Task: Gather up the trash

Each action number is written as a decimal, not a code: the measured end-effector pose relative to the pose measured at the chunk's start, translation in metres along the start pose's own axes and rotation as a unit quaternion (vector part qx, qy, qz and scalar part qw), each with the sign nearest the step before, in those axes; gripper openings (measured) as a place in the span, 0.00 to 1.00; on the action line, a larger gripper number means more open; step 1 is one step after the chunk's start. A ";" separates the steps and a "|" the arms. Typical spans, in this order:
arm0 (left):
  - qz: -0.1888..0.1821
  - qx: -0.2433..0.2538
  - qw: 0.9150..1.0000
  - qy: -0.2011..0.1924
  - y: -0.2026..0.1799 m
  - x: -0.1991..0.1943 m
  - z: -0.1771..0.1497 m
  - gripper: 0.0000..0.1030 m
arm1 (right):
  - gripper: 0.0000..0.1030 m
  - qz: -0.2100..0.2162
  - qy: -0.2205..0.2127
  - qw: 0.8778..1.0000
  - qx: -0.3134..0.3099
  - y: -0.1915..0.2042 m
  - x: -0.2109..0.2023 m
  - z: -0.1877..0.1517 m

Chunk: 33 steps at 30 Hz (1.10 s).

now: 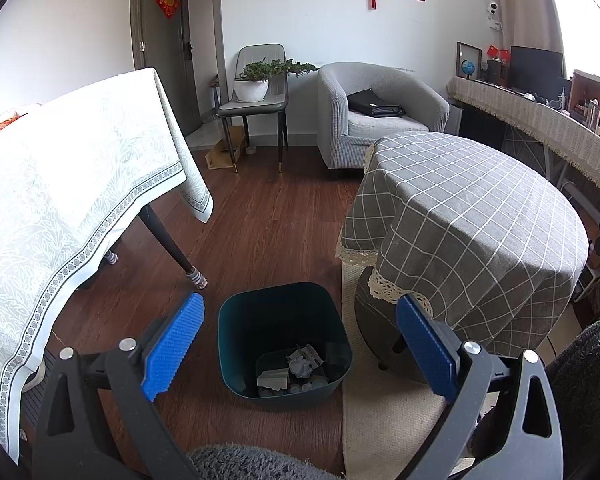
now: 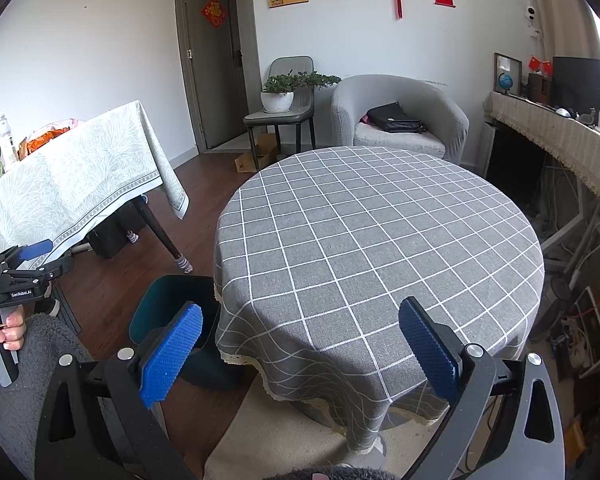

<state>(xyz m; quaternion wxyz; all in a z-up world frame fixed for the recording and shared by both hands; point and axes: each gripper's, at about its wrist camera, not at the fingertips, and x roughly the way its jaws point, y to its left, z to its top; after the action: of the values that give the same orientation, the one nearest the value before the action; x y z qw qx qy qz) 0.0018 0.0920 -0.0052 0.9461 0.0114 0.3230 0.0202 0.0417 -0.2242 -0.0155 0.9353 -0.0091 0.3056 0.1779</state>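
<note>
A dark teal trash bin point(image 1: 284, 340) stands on the wood floor beside the round table. Crumpled paper and other trash point(image 1: 296, 370) lie in its bottom. My left gripper point(image 1: 300, 344) hangs above the bin, open and empty, its blue pads point(image 1: 172, 348) wide apart. The bin also shows in the right wrist view point(image 2: 168, 312), partly hidden by the tablecloth. My right gripper point(image 2: 300, 344) is open and empty over the near edge of the round table point(image 2: 380, 232), which has a grey checked cloth with nothing on it. The left gripper point(image 2: 40, 256) shows at the far left of that view.
A rectangular table with a pale patterned cloth point(image 1: 60, 200) stands to the left, its leg point(image 1: 172, 244) near the bin. A beige rug point(image 1: 384, 420) lies under the round table. A grey armchair point(image 1: 380, 112), a chair with a plant point(image 1: 256, 92) and a long desk point(image 1: 540, 120) stand behind.
</note>
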 end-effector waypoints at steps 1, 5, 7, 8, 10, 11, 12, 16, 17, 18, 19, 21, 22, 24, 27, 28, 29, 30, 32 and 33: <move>0.000 0.000 1.000 0.000 0.000 0.000 0.000 0.96 | 0.97 0.000 0.000 1.000 0.000 0.000 0.000 0.000; -0.001 -0.001 1.000 0.001 0.000 0.000 0.000 0.96 | 0.97 0.001 0.000 1.000 0.000 -0.001 0.001 0.000; -0.001 -0.001 1.000 0.001 0.000 0.001 0.000 0.96 | 0.97 0.001 0.000 1.000 0.000 -0.001 0.001 0.000; -0.001 -0.001 1.000 0.001 0.000 0.001 0.001 0.96 | 0.97 0.001 0.001 1.000 0.000 -0.001 0.001 0.000; -0.001 0.000 1.000 0.001 0.000 0.001 0.001 0.96 | 0.97 0.001 0.002 1.000 -0.001 -0.001 0.001 0.000; -0.001 0.000 1.000 0.001 0.000 0.000 0.000 0.96 | 0.97 0.001 0.003 1.000 -0.001 -0.001 0.001 0.000; -0.002 -0.001 1.000 0.001 0.000 0.000 0.001 0.96 | 0.97 0.002 0.003 1.000 -0.002 -0.002 0.002 0.000; -0.002 -0.001 1.000 0.001 0.000 0.000 0.001 0.96 | 0.97 0.002 0.003 1.000 -0.003 -0.002 0.002 0.000; -0.002 0.000 1.000 0.001 0.000 0.000 0.000 0.96 | 0.97 0.002 0.004 1.000 -0.002 -0.002 0.002 0.000; -0.002 0.000 1.000 0.000 0.000 0.000 0.000 0.96 | 0.97 0.002 0.004 1.000 -0.002 -0.002 0.002 0.000; -0.001 0.000 1.000 0.001 0.000 0.000 0.001 0.96 | 0.97 0.002 0.003 1.000 -0.002 -0.002 0.002 0.000; -0.002 0.001 1.000 0.001 -0.001 0.001 0.000 0.96 | 0.97 0.002 0.003 1.000 -0.002 -0.002 0.002 0.000; -0.002 0.002 1.000 0.000 0.000 0.000 0.000 0.96 | 0.97 0.002 0.002 1.000 -0.002 -0.001 0.002 0.000; -0.003 0.002 1.000 0.001 0.000 0.000 -0.001 0.96 | 0.97 0.002 0.002 1.000 -0.002 -0.001 0.002 0.000; -0.004 0.003 1.000 0.001 0.001 0.000 -0.001 0.96 | 0.97 0.002 0.002 1.000 -0.002 -0.001 0.002 0.000; -0.004 0.003 1.000 0.001 0.001 0.000 -0.001 0.96 | 0.97 0.002 0.002 1.000 -0.002 -0.001 0.002 0.000; -0.004 0.002 1.000 0.001 0.001 0.000 0.000 0.96 | 0.97 0.002 0.002 1.000 -0.002 -0.001 0.002 0.000; -0.005 0.002 1.000 0.002 0.001 0.000 -0.001 0.96 | 0.97 0.002 0.002 1.000 -0.002 -0.001 0.002 0.000; -0.005 0.003 1.000 0.003 0.001 0.001 -0.001 0.96 | 0.97 0.002 0.002 1.000 -0.002 -0.001 0.002 0.000; -0.006 0.004 1.000 0.004 0.002 0.001 0.000 0.96 | 0.97 0.002 0.002 1.000 -0.002 -0.001 0.002 0.000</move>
<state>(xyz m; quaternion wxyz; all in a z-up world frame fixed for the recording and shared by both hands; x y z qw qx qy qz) 0.0026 0.0943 -0.0060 0.9449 0.0129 0.3268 0.0134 0.0437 -0.2247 -0.0167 0.9343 -0.0109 0.3071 0.1805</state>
